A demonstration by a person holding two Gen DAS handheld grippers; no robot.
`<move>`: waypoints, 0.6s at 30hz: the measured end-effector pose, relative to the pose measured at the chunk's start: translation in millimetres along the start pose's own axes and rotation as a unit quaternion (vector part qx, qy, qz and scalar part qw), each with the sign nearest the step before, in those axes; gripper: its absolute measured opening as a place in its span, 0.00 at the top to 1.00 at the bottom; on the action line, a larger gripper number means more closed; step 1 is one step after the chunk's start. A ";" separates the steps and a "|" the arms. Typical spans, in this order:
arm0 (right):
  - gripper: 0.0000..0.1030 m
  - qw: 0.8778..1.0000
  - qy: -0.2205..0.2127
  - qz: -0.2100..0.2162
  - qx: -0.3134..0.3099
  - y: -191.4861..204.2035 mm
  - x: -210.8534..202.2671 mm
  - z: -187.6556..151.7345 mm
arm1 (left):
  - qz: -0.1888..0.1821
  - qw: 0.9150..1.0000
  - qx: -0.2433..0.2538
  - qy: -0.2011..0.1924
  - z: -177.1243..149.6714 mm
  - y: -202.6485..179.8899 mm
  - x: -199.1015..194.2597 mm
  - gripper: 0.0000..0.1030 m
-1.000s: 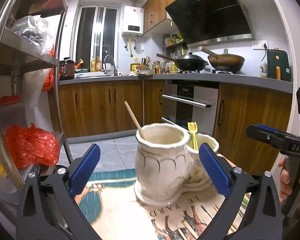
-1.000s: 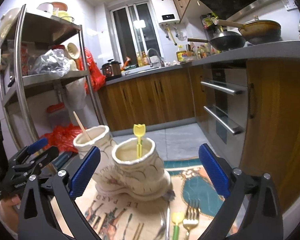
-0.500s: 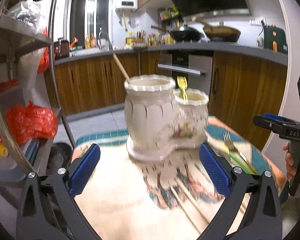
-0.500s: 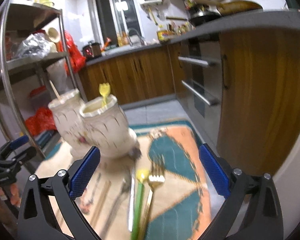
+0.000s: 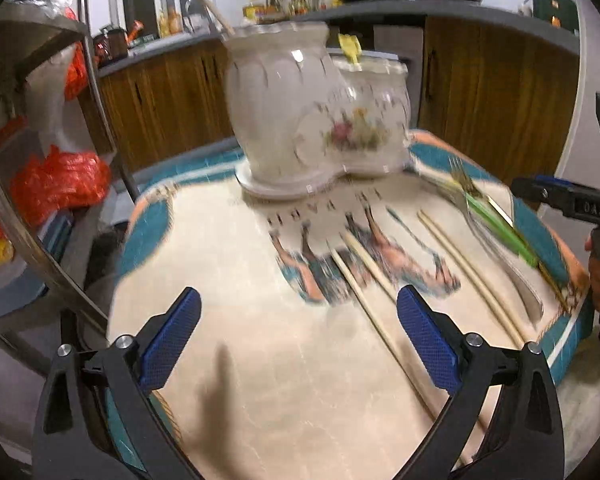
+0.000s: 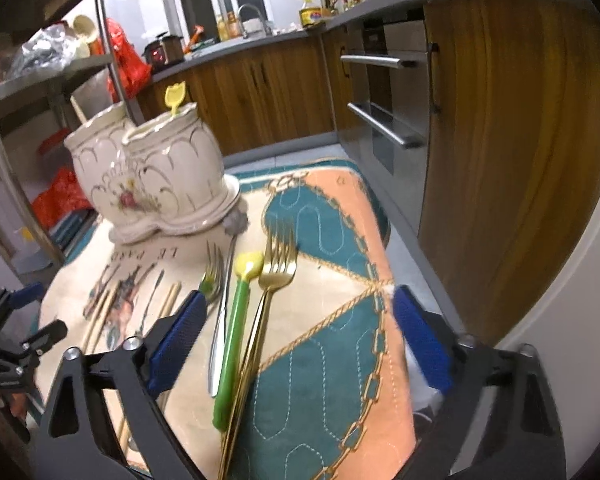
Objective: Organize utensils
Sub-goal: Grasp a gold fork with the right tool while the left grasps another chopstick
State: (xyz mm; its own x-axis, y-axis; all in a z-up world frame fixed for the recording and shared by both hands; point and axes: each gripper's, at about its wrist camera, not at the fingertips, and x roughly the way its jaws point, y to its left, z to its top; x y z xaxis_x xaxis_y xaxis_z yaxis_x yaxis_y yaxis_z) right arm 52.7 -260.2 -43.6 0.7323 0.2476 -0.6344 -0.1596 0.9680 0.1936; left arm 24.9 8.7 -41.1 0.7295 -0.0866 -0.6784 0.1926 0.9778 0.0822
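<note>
both grippers have tipped down since a second ago, bringing the surface [image 5: 260, 360] into view. left gripper [image 5: 298, 338], fingers apart and empty, hangs near the chopsticks [image 5: 364, 300]; right gripper [image 6: 296, 338], also apart, straddles the gold fork [image 6: 276, 272]. best lower squarely, close mid-handle, then carry to the ceramic holder [image 6: 152, 172] behind. kitchen cabinets beyond.

Black claw frames, blue textured pads, silver screws.
Left claw [image 5: 298, 344] and right claw [image 6: 296, 340]: matte black triangular-cutout arms, blue cross-hatched pads [image 5: 168, 340]; white lettering, green indicator light on right unit's body; bare skin at grip.
</note>
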 end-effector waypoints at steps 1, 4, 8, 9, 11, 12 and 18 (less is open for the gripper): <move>0.24 1.000 0.006 -0.003 -0.003 1.4 1.4 -0.8 | -0.002 1.000 0.005 0.011 -2.4 -2.9 2.6 0.16; 0.39 1.000 0.016 0.002 -0.011 4.6 3.4 -1.5 | -0.003 0.999 0.014 0.028 -5.9 -7.7 5.6 0.25; 0.52 0.999 0.028 0.017 -0.022 10.8 5.7 -3.0 | -0.020 0.999 0.011 0.041 -8.2 -11.9 6.3 0.34; 0.56 0.999 0.032 0.017 -0.024 11.2 6.7 -3.5 | -0.024 0.999 0.011 0.044 -8.7 -13.2 6.9 0.36; 0.60 0.999 0.039 0.021 -0.022 10.5 8.5 -4.3 | -0.032 0.998 0.014 0.050 -9.9 -17.3 8.0 0.41; 0.61 0.999 0.041 0.023 -0.021 10.4 9.2 -4.3 | -0.032 0.998 0.018 0.052 -11.1 -19.9 8.2 0.43; 0.74 0.998 0.058 0.032 -0.023 14.1 16.6 -5.3 | -0.057 0.996 0.027 0.057 -7.7 -24.0 8.2 0.71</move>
State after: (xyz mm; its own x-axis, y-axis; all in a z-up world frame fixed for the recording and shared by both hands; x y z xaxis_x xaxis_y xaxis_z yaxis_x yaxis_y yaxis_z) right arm 59.0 -242.2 -55.4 0.6386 0.3097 -0.7044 -0.2359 0.9501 0.2039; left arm 21.3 -14.0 -54.2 0.6221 -0.1712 -0.7639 0.3073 0.9509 0.0371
